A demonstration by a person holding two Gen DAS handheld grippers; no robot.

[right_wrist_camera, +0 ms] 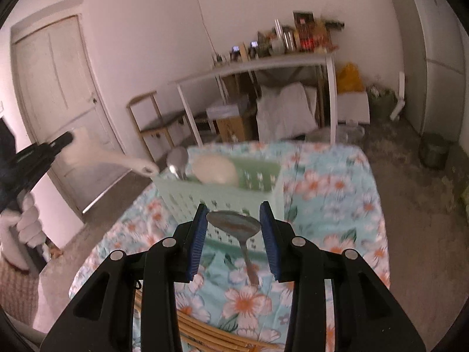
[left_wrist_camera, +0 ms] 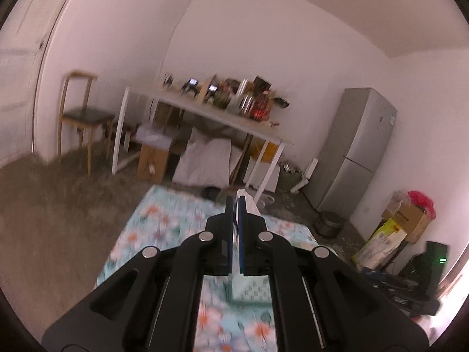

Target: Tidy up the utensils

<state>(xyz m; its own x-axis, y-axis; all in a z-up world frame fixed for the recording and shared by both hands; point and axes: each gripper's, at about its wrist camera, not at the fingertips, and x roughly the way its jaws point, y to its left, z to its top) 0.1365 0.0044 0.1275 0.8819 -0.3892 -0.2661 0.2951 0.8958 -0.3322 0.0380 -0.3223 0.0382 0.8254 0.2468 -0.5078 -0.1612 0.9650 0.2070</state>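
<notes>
While both claws hang above the flowered counter, the scene reads as follows.

Left claw: the left claw (left_wrist_camera: 235,205) has its pads together, clamped on a white utensil (right_wrist_camera: 96,154); the right wrist view shows it as a broad white paddle-like piece with a long handle, blurred, its handle end at the basket's left rim.

Left hand: a white-gloved hand (right_wrist_camera: 27,223) grips the left claw's black body at the picture's left edge.

Right claw: the right claw (right_wrist_camera: 234,209) stands partly apart, blue pads (right_wrist_camera: 200,228) on either side of a metal spoon (right_wrist_camera: 234,223); the spoon's bowl sits between the tips and its handle runs back toward the camera. Whether the pads press on it, I cannot tell.

Basket: a pale green perforated basket (right_wrist_camera: 222,196) stands on the counter (right_wrist_camera: 337,193), just beyond the right claw.

Basket contents: a second metal spoon (right_wrist_camera: 177,161) stands upright at the left end, and a cream rounded utensil head (right_wrist_camera: 215,168) rests beside it.

Counter cover: a light blue cloth with orange and white flowers.

Near edge: bamboo-coloured sticks (right_wrist_camera: 205,328) lie under the right claw.
</notes>
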